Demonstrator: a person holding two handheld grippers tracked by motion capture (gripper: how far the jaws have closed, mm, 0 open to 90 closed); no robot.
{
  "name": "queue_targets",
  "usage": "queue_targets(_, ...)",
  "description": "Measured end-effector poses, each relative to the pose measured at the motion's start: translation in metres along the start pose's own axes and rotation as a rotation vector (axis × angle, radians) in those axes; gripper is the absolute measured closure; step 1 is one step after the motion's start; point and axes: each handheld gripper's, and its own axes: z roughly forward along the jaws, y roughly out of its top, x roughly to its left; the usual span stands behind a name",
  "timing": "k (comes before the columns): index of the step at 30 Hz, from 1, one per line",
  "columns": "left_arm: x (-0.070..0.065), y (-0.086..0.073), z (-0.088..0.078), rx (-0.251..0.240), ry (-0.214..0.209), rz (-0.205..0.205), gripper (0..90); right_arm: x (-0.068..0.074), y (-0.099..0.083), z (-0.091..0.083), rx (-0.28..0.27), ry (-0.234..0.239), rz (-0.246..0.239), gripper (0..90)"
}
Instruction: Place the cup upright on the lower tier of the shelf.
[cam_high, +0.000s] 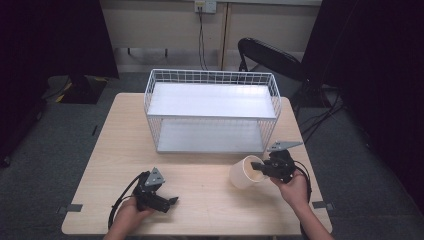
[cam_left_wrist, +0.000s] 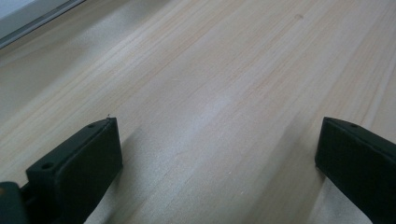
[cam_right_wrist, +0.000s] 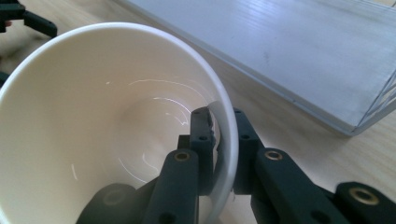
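A cream-white cup (cam_high: 243, 173) is tilted on its side at the table's right, its mouth toward the right hand. My right gripper (cam_high: 260, 166) is shut on the cup (cam_right_wrist: 93, 116), its rim wall pinched with one jaw inside and one outside; the right gripper (cam_right_wrist: 223, 135) grips at the rim's near edge. Near the table's front left, my left gripper (cam_high: 170, 202) rests low over the wood. In the left gripper view its jaws stand wide apart, the left gripper (cam_left_wrist: 217, 149) holding nothing over bare table.
A white wire rack (cam_high: 212, 111) with two flat shelves stands at the table's back middle; its lower shelf (cam_right_wrist: 280, 51) lies just beyond the cup. A black chair (cam_high: 270, 57) stands behind the table. The wooden table (cam_high: 210, 200) has bare wood between the hands.
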Motion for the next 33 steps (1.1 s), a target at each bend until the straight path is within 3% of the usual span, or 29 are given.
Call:
queue_targets(24,0.0,0.0,0.0,0.0,0.0,0.0,0.1,-0.009,0.01,0.01,-0.04,-0.147,0.023,83.5)
queue_targets(33,0.0,0.0,0.0,0.0,0.0,0.0,0.1,-0.01,0.015,0.01,-0.058,-0.177,0.02,83.5)
